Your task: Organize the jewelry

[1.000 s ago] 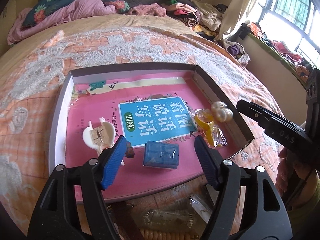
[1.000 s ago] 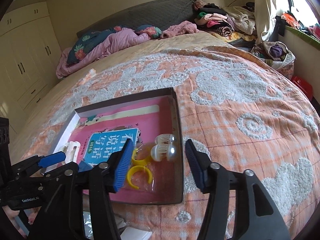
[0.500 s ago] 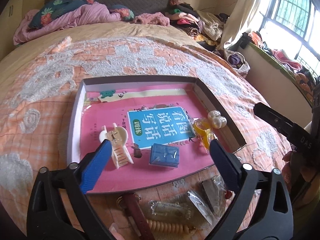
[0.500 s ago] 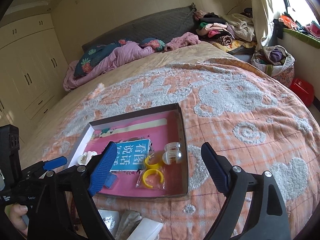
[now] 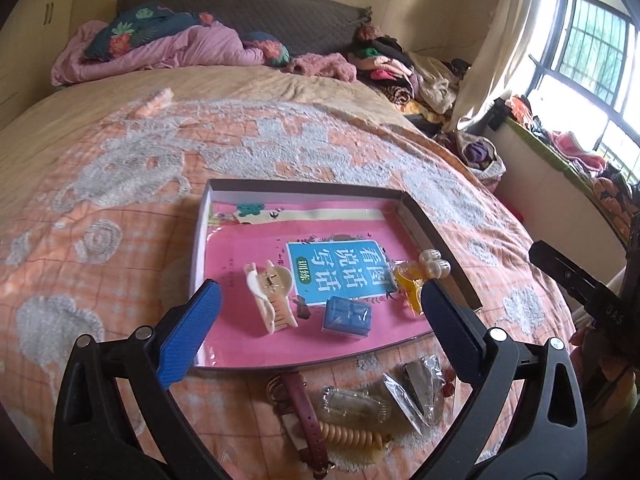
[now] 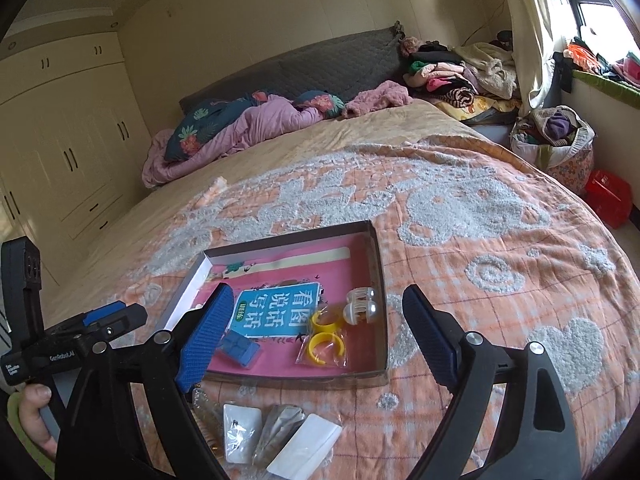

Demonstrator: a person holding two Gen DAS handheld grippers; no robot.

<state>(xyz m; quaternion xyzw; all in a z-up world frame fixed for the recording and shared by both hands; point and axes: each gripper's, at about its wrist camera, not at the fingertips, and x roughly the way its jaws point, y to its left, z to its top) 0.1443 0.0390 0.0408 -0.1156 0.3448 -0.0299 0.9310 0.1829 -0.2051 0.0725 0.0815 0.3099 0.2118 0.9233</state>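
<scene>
Both grippers hang with jaws spread wide and empty: the left gripper (image 5: 318,306) and the right gripper (image 6: 318,330). Nearest on the bedspread (image 5: 120,216) lie loose packets (image 6: 244,432) and a beaded bracelet (image 5: 352,436). Beyond, the shallow box (image 5: 436,240) holds a cream hair claw (image 5: 270,294), blue case (image 5: 347,316), yellow rings (image 6: 322,346) and pearl clip (image 6: 360,306).

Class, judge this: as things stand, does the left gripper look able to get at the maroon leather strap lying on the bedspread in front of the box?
Probably yes. The left gripper is open and empty, and the maroon leather strap lies uncovered just below it, outside the shallow cardboard box.
</scene>
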